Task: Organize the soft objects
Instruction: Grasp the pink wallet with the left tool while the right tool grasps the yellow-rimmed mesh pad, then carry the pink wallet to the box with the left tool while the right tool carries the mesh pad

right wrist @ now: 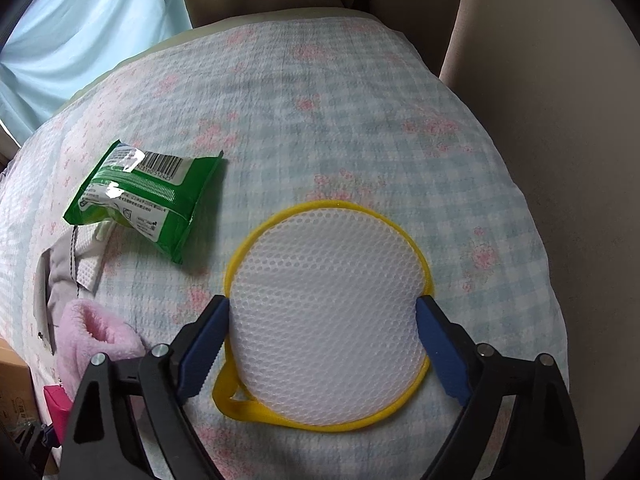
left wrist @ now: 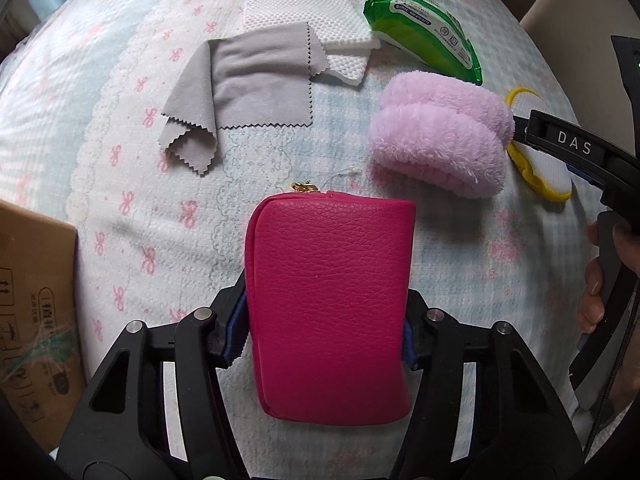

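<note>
Nearest your left gripper point(left wrist: 326, 332), the pink pouch point(left wrist: 332, 304) lies on the bed point(left wrist: 120, 184), blue pads pressing both long sides: gripped. Your right gripper point(right wrist: 322, 344) brackets the yellow-rimmed mesh pad point(right wrist: 328, 320); pads sit at its edges, contact uncertain, so I can't tell its state. Step reads as pick-up; next calls for lifting both clear, likely toward the cardboard box point(left wrist: 36, 320), though that is cut off. Farther: pink fluffy item point(left wrist: 440, 140), grey cloth point(left wrist: 256, 80), white foam sheet point(left wrist: 304, 12), green wipes pack point(left wrist: 424, 28).

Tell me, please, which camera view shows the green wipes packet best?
The right wrist view: the green wipes packet lies whole, barcode readable. The left wrist view shows it squashed near the top edge.
</note>
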`<state>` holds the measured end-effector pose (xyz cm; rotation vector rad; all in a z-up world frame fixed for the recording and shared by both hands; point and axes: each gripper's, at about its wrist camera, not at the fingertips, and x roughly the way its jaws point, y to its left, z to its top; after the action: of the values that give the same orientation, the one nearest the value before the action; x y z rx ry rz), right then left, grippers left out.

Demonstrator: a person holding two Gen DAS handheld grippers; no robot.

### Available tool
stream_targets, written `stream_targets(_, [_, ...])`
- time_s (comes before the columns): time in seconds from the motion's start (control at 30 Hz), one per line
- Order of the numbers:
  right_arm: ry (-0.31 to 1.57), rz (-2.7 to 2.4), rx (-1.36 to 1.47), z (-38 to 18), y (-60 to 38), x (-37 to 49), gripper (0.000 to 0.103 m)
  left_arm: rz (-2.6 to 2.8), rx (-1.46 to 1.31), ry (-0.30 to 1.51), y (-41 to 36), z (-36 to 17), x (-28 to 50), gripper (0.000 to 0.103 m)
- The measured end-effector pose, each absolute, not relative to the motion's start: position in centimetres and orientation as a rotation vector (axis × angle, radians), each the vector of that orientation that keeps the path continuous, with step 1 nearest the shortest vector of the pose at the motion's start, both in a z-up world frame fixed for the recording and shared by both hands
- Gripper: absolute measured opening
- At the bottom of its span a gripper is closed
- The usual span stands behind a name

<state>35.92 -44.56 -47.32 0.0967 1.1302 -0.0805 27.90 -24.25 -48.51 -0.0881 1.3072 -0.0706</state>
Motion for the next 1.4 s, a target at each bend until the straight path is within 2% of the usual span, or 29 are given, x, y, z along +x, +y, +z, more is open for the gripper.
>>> stream_targets(0.13, [1.123,-0.085,0.085,-47.1,-44.5,35.4,0.071,-0.078,-0.089,1.299,-24.0,-48.1,27.7,0.046])
stream_targets(0.2, [1.115,-0.077,0.077,-47.0,-44.1,35.3,0.058,-0.082,-0.096,1.294,-23.3,-47.7,27.7,0.043])
stream_targets(0.27, [1.108,-0.065,0.07,-46.7,-43.7,35.2,0.05,-0.085,-0.104,1.289,-22.8,-47.3,27.9,0.041])
stream_targets(0.4, [1.096,-0.055,0.081,-46.2,-43.4,35.2,0.042,-0.088,-0.112,1.278,-22.5,-46.7,27.8,0.037])
stream_targets(0.83, [1.03,-0.047,0.111,-42.2,-43.1,33.7,0.037,-0.101,-0.152,1.218,-21.6,-42.2,26.0,0.036])
stream_targets(1.03, [0.986,-0.03,0.116,-36.8,-41.9,31.4,0.036,-0.112,-0.173,1.135,-20.7,-36.1,24.9,0.036])
stream_targets(1.4, [0.929,0.054,0.106,-22.7,-35.5,23.3,0.036,-0.108,-0.196,0.995,-14.5,-22.0,20.7,0.036])
